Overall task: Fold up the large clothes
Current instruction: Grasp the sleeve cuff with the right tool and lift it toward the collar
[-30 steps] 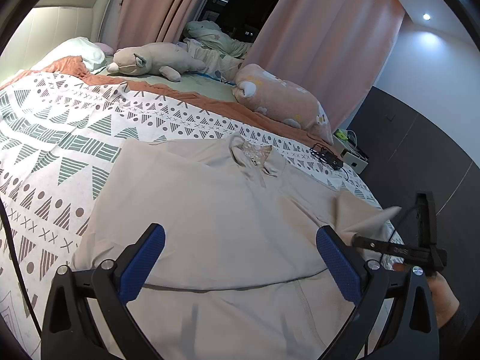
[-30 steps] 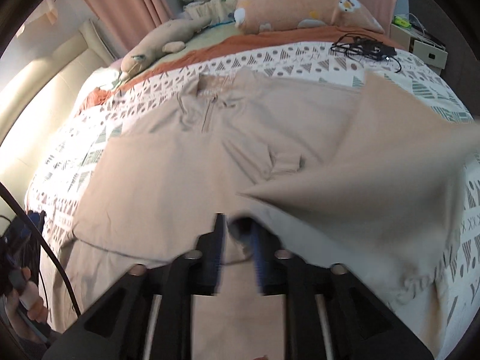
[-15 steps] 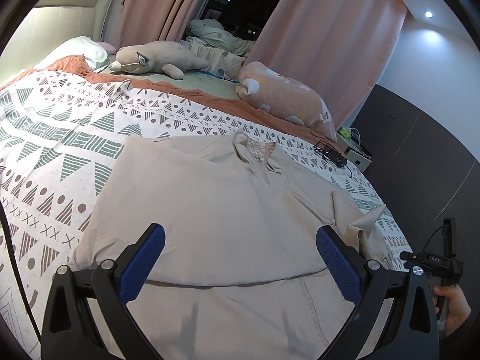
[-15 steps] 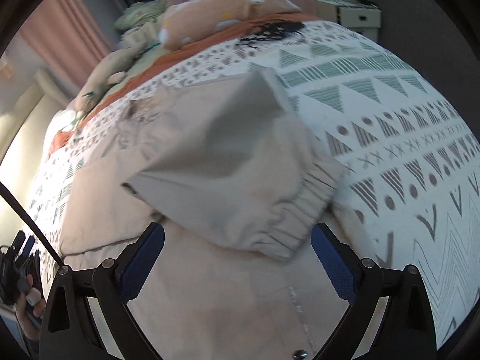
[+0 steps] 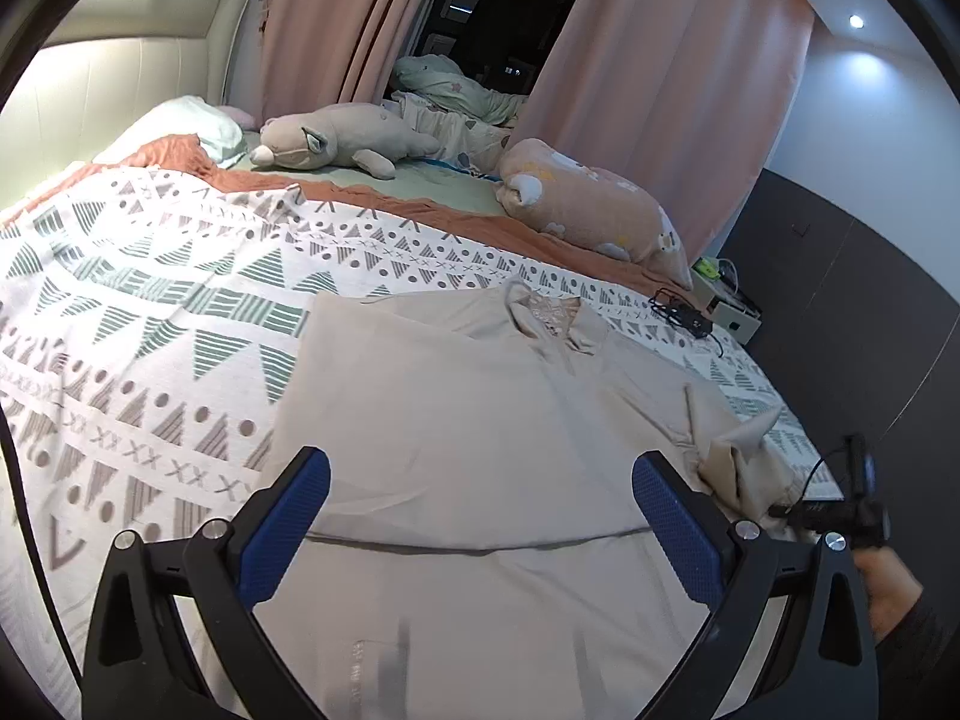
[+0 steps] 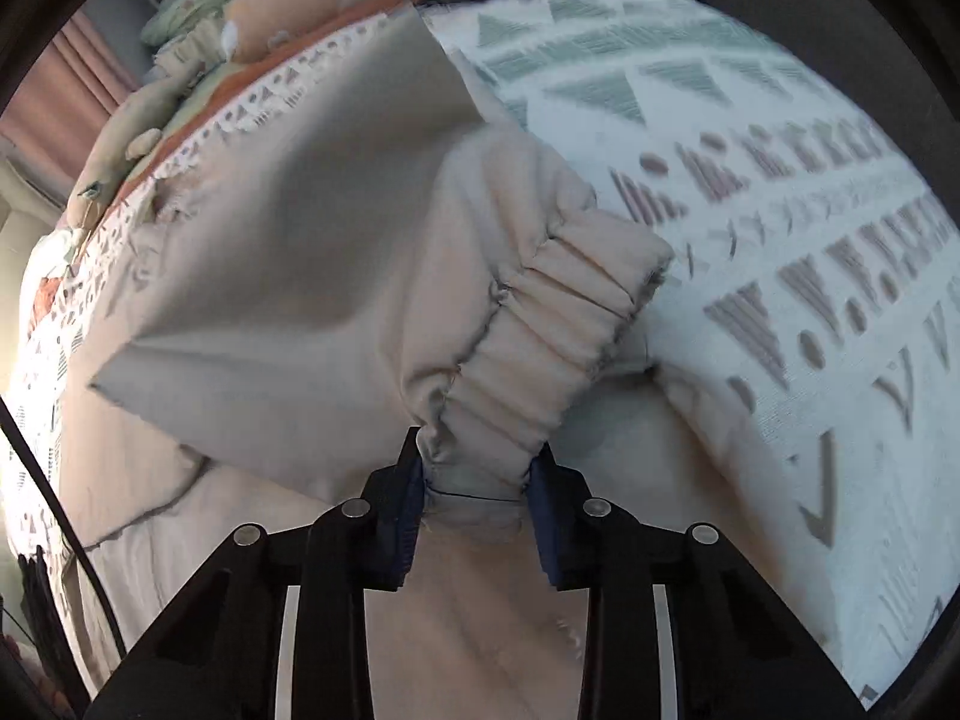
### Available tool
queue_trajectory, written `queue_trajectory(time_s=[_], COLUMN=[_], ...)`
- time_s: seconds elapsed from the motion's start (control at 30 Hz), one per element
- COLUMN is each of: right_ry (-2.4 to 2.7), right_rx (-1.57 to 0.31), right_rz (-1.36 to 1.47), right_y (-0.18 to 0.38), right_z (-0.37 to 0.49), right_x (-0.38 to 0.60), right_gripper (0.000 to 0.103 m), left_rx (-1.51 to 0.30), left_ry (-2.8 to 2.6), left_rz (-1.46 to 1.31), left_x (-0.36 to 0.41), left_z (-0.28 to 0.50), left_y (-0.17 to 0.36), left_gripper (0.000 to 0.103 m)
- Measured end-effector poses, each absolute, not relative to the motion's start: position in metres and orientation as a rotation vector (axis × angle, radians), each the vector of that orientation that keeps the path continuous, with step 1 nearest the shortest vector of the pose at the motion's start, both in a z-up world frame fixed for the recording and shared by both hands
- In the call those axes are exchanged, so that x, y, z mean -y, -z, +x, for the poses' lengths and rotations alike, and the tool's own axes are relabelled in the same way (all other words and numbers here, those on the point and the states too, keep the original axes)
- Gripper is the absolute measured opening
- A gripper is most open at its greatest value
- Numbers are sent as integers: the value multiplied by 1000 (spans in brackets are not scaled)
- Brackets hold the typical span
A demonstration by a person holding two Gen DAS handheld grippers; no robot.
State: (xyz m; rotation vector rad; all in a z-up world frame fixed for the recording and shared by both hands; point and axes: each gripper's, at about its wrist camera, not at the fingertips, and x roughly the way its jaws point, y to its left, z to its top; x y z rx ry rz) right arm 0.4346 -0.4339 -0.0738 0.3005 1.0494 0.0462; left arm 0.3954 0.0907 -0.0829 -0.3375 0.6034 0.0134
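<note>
Right gripper (image 6: 474, 480): lower centre of the right wrist view, blue-padded fingers (image 6: 407, 501) drawn in on the gathered elastic cuff (image 6: 540, 324) of a beige garment (image 5: 480, 438); cloth is bunched between the pads. Sleeve (image 6: 288, 252) rises from the cuff toward the upper left of the frame, folded back over the garment's body.

Left gripper (image 5: 480, 534): bottom of the left wrist view, blue pads spread wide apart, nothing between them, poised above the garment's lower part.

Beige garment: laid flat on a patterned bedspread (image 5: 150, 312), filling the centre and lower half of the left wrist view; collar (image 5: 552, 318) toward the upper centre. A horizontal fold line crosses the cloth between the left gripper's pads. Crumpled sleeve end (image 5: 744, 468) sits at the right edge of the frame.

Bedspread: white with grey and green triangles, dots and crosses.

Other items, upper part of the left wrist view: plush animal (image 5: 336, 141), pink patterned pillow (image 5: 594, 216), pink curtains (image 5: 660, 78), black cables (image 5: 684, 315) at the right edge of the bed.
</note>
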Motion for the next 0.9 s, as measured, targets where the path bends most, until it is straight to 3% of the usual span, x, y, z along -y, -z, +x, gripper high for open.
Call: queue_trajectory(time_s=[0.53, 0.9], right_ry=[-221, -276], right_rx=[-702, -678], right_rz=[75, -92], right_y=[-76, -59], right_z=[364, 359], right_x=[338, 239], right_gripper=[26, 26], left_rx=[-566, -582], left_ry=[-65, -135], left_rz=[-405, -442], left_x=[-144, -183], left_z=[362, 354], left_y=[75, 86], left_gripper=[103, 103])
